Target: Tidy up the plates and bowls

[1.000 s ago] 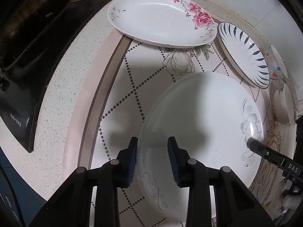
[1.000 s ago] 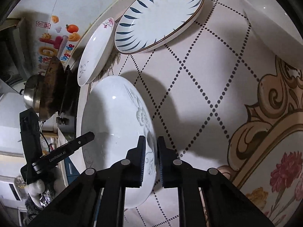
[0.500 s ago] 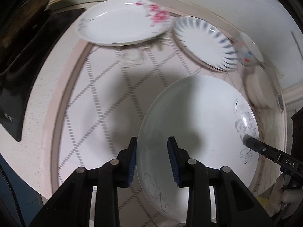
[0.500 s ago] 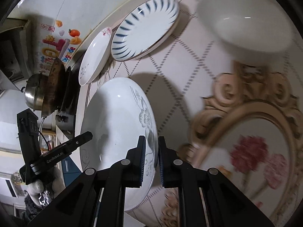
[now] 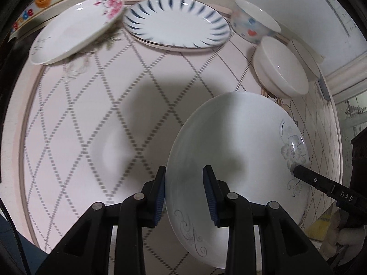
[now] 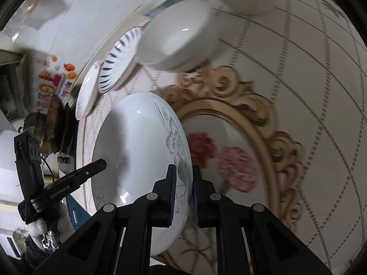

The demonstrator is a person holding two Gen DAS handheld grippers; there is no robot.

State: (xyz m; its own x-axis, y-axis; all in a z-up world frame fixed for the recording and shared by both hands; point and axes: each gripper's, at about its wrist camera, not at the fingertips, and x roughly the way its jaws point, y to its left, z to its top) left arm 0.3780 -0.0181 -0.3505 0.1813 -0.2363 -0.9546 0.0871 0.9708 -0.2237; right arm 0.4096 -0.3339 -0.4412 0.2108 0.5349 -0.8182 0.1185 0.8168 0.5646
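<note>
- The grey-flowered white plate hangs above the patterned table mat, pinched at opposite points of its rim. Two grips, I judge, keep a wide, shallow dish level and stop it twisting.
- The left gripper is clamped on the rim beside the grey scroll pattern, one pad above and one below the edge.
- The right gripper is clamped almost shut on the rim beside the grey flower.
- Relative to the held plate: the blue-striped plate lies at the far side of the mat, and the pink-blossom plate is just beside that, their rims nearly touching or overlapping; I cannot tell which.
- The plain white bowl sits just beyond the held plate's far rim; the bowl with red and blue spots sits behind it, next to the striped plate.
- Count: three plates, one of them held. Two bowls are certain; a further white rim behind the plain bowl looks like a third.
- The plates cluster on one side and the bowls on the other, so the held plate probably belongs with the plates.
</note>
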